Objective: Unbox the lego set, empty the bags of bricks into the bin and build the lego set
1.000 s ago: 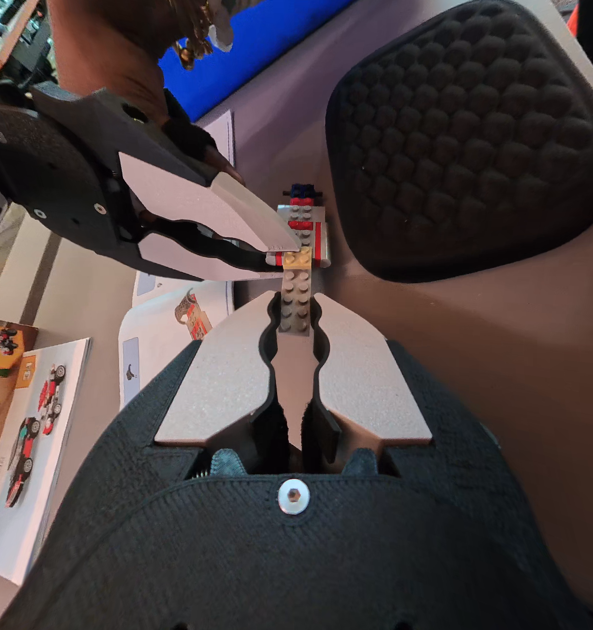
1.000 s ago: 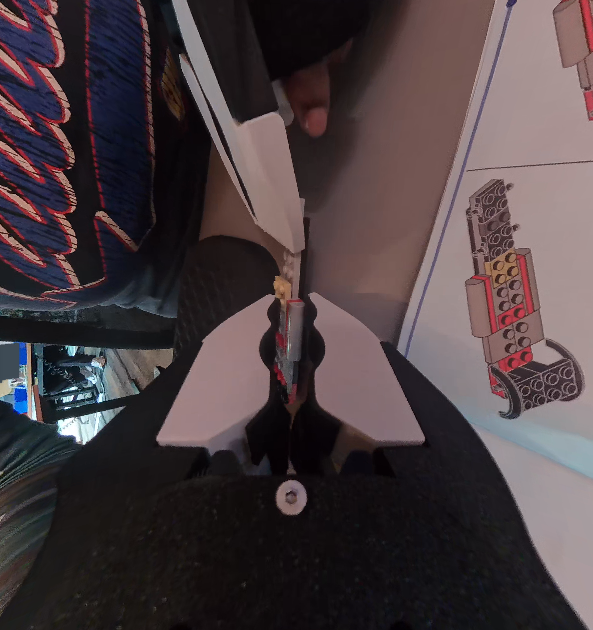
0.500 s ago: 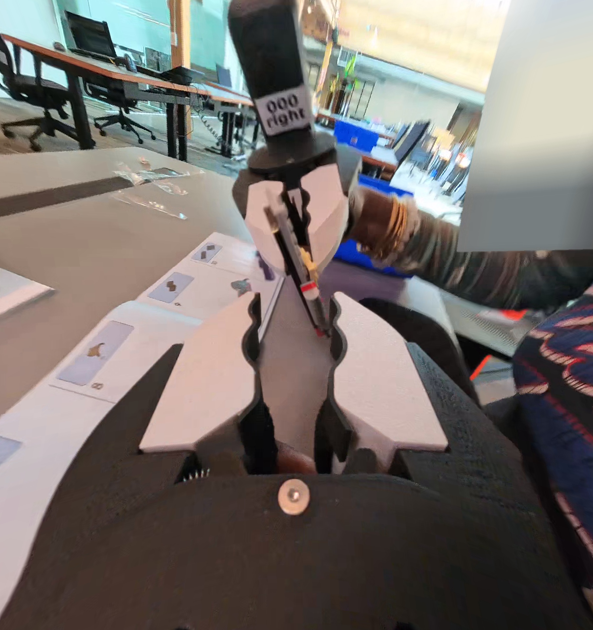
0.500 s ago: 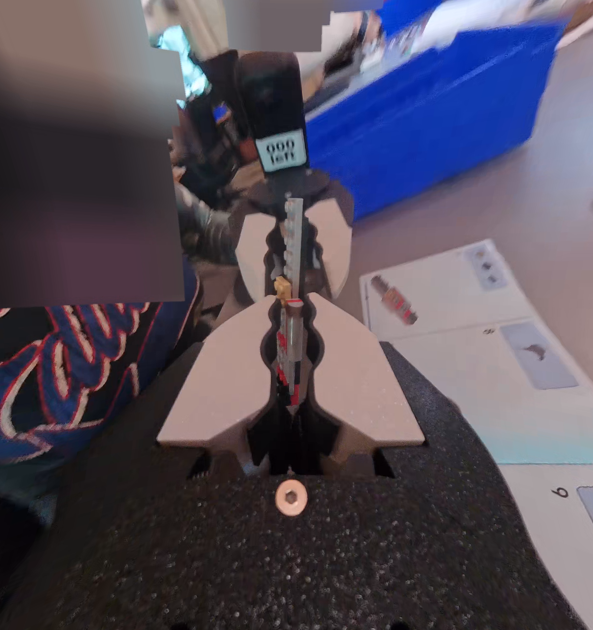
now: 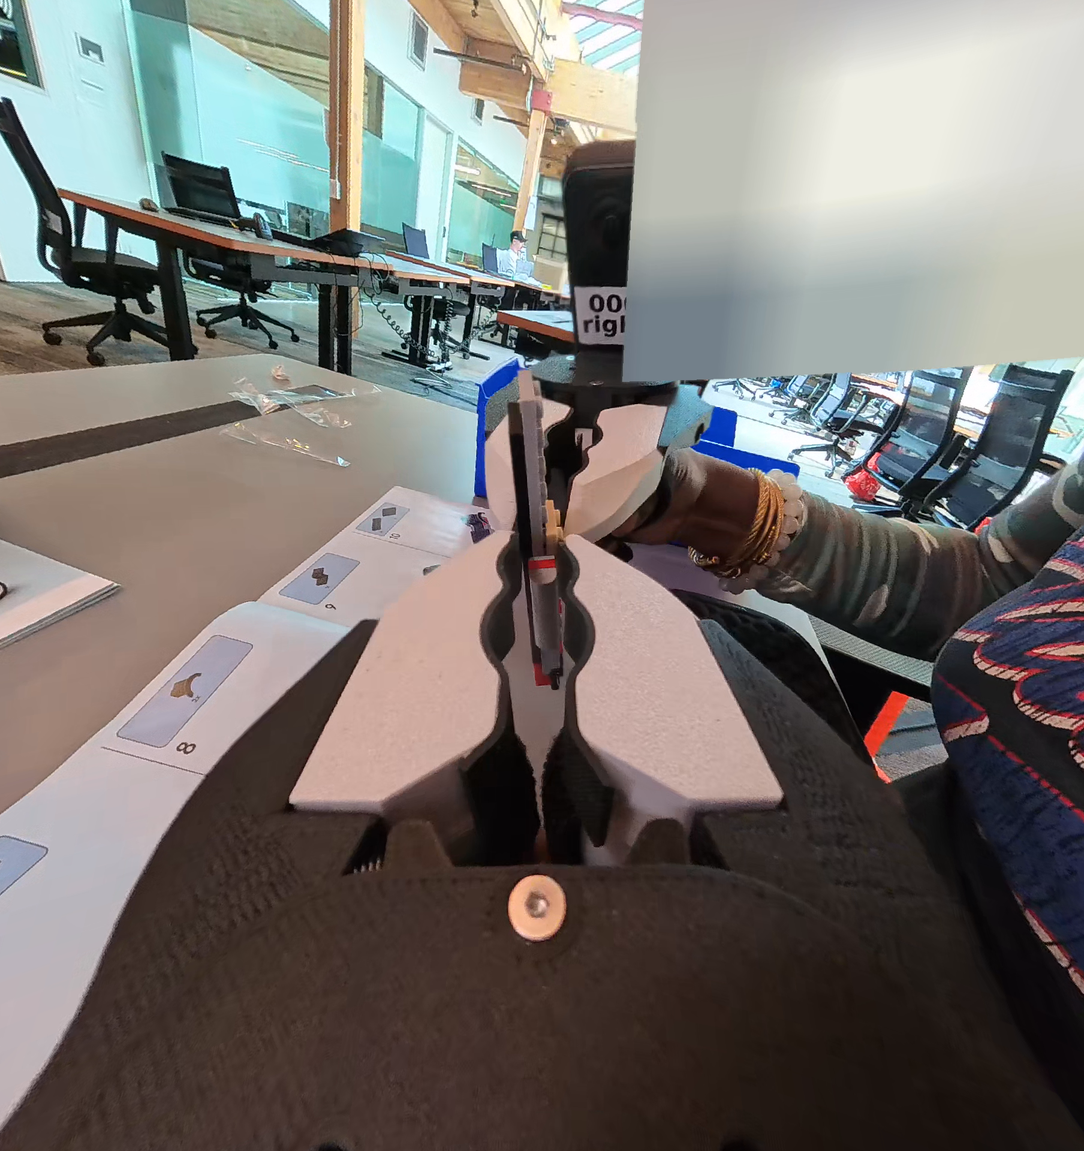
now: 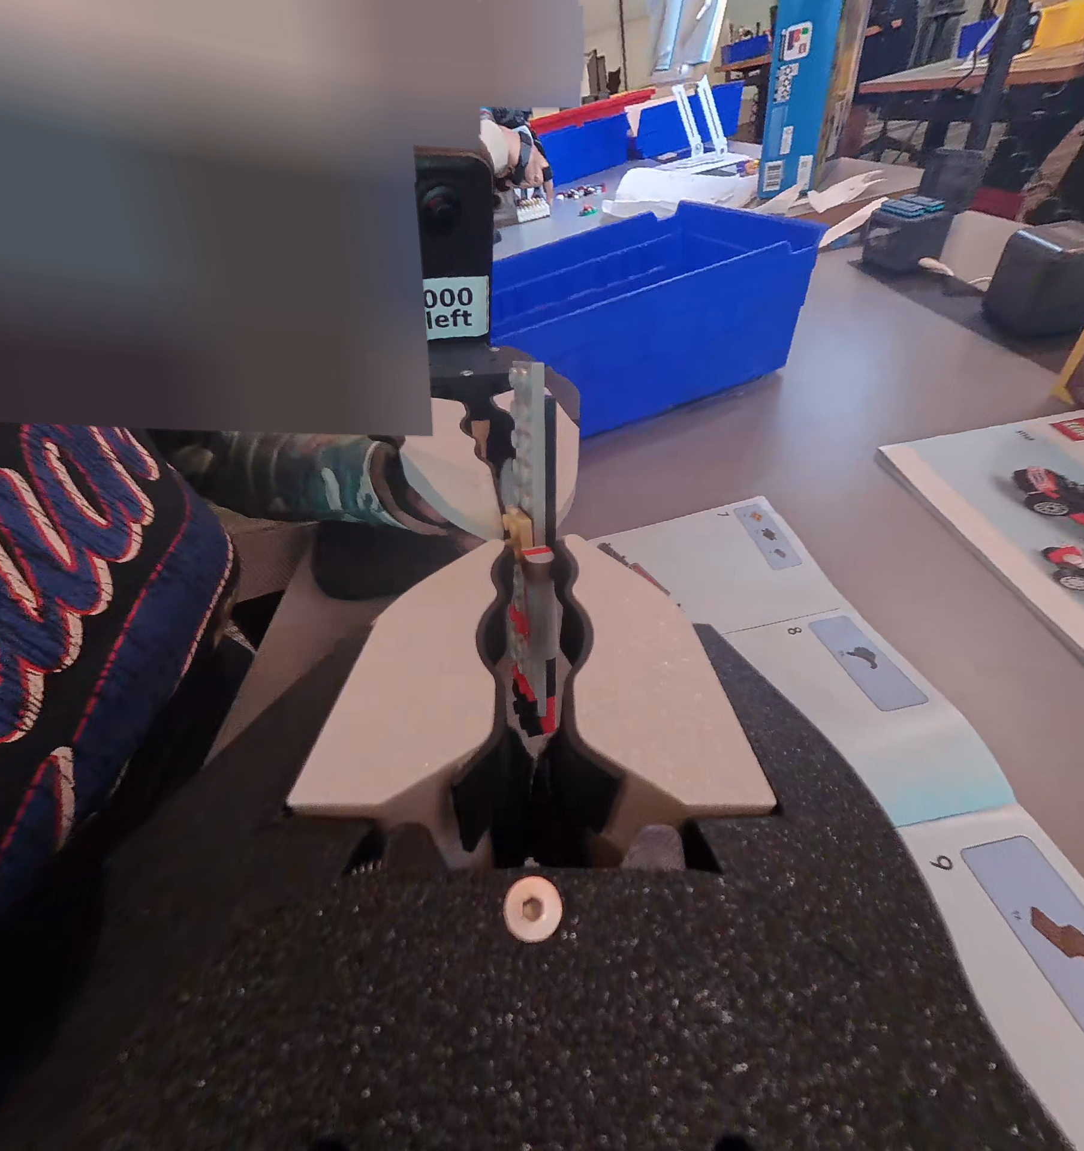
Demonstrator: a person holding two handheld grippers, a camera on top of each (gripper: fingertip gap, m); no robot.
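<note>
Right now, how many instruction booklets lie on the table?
2. The open booklet lies on the table right under the camera. The closed booklet lies apart from it, farther right in the right wrist view. Others may be hidden.

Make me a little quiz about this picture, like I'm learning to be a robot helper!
1. True or false: the lego build lies flat on the table.
2. What lies open on the table? A) an instruction booklet B) a towel C) a plate
3. Fill in: the bin is coloured ___.

Key:
1. False: the right gripper and the left gripper hold it up between them.
2. A
3. blue
</note>
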